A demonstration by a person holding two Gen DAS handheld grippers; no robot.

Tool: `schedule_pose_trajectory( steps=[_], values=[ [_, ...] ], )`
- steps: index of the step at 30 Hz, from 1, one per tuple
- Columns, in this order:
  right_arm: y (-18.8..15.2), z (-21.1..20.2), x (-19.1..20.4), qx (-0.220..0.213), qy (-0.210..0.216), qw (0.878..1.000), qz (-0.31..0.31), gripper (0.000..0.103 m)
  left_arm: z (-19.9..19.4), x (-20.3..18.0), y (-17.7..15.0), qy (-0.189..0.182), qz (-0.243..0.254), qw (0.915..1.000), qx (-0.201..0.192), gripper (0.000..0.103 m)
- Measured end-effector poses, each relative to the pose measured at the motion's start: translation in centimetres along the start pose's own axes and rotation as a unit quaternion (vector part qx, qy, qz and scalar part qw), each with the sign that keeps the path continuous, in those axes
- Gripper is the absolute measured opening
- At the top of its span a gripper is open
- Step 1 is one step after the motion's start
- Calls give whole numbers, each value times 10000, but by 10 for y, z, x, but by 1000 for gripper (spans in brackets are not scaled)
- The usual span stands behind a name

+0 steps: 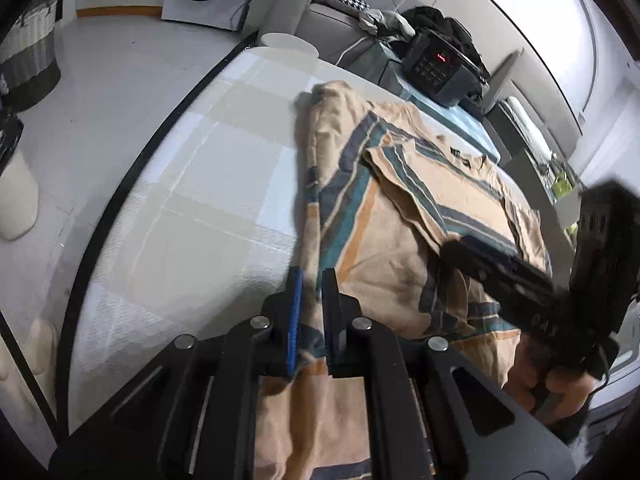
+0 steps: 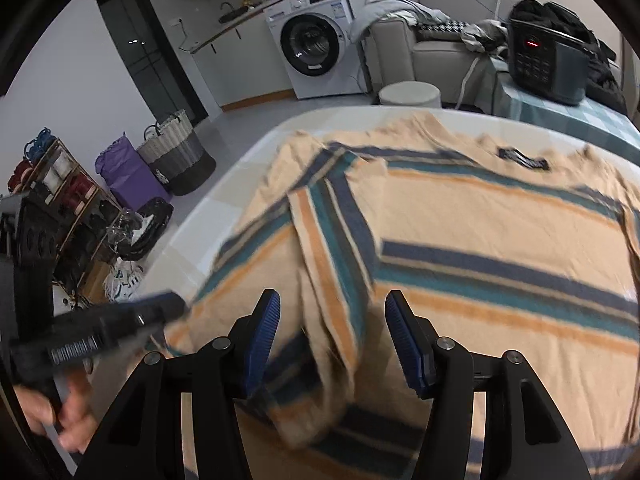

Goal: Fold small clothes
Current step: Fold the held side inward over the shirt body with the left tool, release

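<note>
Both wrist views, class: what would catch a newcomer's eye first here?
The tan striped shirt spread over the table dominates, one side already folded in. The left hand-held gripper pinches its near edge, while the right hand-held gripper hangs open above it. Behind, a dark appliance glows red.

We are seeing bare tabletop [image 1: 192, 184] lying open across the left of the left wrist frame, an easy lane for a gripper. The striped shirt [image 1: 400, 208] is filling the centre and right. At upper right a black keypad appliance [image 1: 440, 66] is crowding the table's far end. The other gripper [image 1: 520, 280] is reaching in from lower right, blocking that side. In the right wrist frame, baskets [image 2: 176, 152] and a shoe rack [image 2: 60, 200] are cluttering the floor at left.
</note>
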State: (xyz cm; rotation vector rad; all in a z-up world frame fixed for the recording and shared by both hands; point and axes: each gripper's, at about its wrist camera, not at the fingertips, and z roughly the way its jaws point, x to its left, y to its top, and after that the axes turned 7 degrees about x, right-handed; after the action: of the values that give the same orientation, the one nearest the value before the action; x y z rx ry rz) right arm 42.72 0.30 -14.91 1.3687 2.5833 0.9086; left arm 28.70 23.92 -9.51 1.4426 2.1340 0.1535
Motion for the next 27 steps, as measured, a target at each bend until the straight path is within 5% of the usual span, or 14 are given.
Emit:
schedule_pose_trajectory(
  steps=[4, 6, 8, 12, 15, 19, 24, 27],
  values=[
    [14, 16, 10, 22, -240, 9994, -247, 51, 6, -5, -1, 47, 41, 10000, 26, 5],
    [17, 26, 15, 114, -475, 9974, -521, 21, 6, -5, -2, 35, 73, 10000, 1, 5],
    [19, 27, 11, 53, -594, 9965, -580, 9, 7, -4, -3, 1, 72, 10000, -10, 5],
    [27, 7, -45, -249, -683, 9942, 793, 12, 8, -3, -3, 6, 101, 9999, -19, 5],
    [26, -1, -85, -62, -947, 9831, 1568, 17, 8, -2, -4, -9, 72, 10000, -13, 5],
    [20, -15, -94, -38, -680, 9870, 1456, 23, 8, -2, -3, -31, 31, 10000, -8, 5],
    [15, -7, -74, 211, 164, 9942, 1043, 33, 8, -2, 0, -123, -89, 9999, 37, 5],
    [19, 4, -73, 187, -98, 9941, 1064, 33, 7, -3, 1, -115, -108, 9999, 40, 5]
  ],
)
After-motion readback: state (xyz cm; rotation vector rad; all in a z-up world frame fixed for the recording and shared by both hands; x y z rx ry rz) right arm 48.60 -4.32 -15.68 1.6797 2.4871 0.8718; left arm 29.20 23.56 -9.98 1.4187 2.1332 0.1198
